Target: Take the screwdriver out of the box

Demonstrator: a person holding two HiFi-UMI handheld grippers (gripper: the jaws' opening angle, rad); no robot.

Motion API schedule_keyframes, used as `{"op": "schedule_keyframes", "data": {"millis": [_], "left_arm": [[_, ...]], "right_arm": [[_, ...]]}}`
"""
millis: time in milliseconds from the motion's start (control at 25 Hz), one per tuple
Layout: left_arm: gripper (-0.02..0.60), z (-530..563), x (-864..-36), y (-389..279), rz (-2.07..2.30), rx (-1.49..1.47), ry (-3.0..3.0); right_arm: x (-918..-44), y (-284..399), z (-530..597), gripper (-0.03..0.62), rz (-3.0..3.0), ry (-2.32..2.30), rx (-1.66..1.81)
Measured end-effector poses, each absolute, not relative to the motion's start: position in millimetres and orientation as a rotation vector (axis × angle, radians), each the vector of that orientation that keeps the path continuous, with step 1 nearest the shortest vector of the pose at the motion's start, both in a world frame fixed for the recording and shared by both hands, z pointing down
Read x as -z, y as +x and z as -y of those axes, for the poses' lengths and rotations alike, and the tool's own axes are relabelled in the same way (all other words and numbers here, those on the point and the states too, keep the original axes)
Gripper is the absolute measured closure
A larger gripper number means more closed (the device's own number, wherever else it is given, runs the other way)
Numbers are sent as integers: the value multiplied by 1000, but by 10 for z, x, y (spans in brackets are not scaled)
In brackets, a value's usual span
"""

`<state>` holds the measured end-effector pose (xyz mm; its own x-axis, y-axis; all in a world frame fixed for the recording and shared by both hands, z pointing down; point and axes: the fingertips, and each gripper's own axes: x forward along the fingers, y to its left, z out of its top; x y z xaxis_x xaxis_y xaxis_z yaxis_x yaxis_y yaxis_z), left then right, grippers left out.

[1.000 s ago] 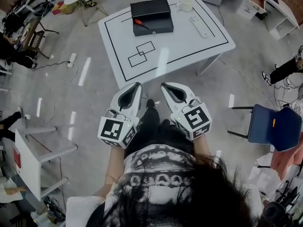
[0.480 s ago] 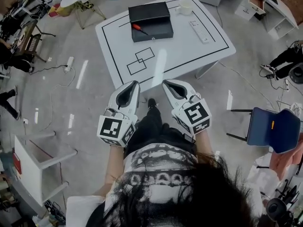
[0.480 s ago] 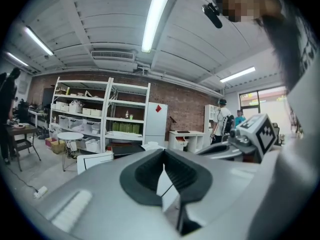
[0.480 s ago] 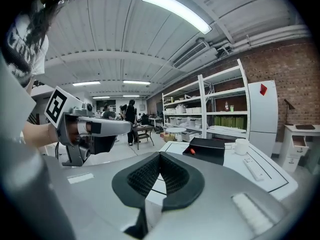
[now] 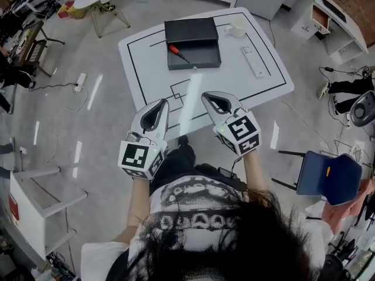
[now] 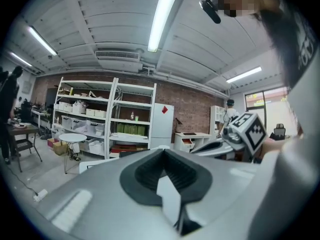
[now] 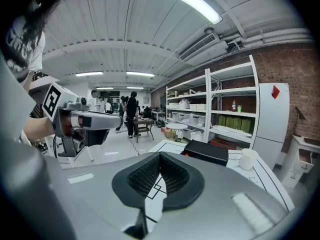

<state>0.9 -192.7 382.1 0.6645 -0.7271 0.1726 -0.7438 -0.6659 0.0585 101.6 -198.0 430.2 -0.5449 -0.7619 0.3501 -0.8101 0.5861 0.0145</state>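
Observation:
A black box [image 5: 192, 35] lies open at the far side of the white table [image 5: 152, 45]. The red-handled screwdriver [image 5: 174, 50] rests in the box's front-left part, its shaft pointing right and toward me. Both grippers hover side by side at the table's near edge, well short of the box. My left gripper [image 5: 160, 103] is shut and empty, and so is my right gripper [image 5: 208, 96]. The right gripper view shows the box [image 7: 207, 151] ahead past the shut jaws [image 7: 160, 155]. In the left gripper view the shut jaws [image 6: 162, 150] hide the table.
A white cup [image 5: 237, 28] and a remote control [image 5: 254, 60] lie on the table right of the box. Black rectangles [image 5: 181, 89] are drawn on the top. A blue chair [image 5: 328, 177] stands right, a white stand [image 5: 35, 192] left, and a power strip [image 5: 79, 82] on the floor.
The person has stepped toward the table. Both grippers have moved forward together, from over the floor to over the table's near edge. Both stay shut.

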Motion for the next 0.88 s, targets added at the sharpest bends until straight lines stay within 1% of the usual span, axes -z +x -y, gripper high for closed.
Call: {"op": "schedule_keyframes", "data": {"millis": [440,600,880], "left_arm": [[581,2542,-3955,-207,1227,-254,2754],[581,2665,-3983,-305,1211,-273,2763],[581,2838,-4094,-503,1208,-299,2754]], "right_arm": [[-4609,854,3168,595,2411,1130,-154],[-4757,784,3528,559,2378,1084,-159],[-5083,648,4058,544,2311,1012,-237]]}}
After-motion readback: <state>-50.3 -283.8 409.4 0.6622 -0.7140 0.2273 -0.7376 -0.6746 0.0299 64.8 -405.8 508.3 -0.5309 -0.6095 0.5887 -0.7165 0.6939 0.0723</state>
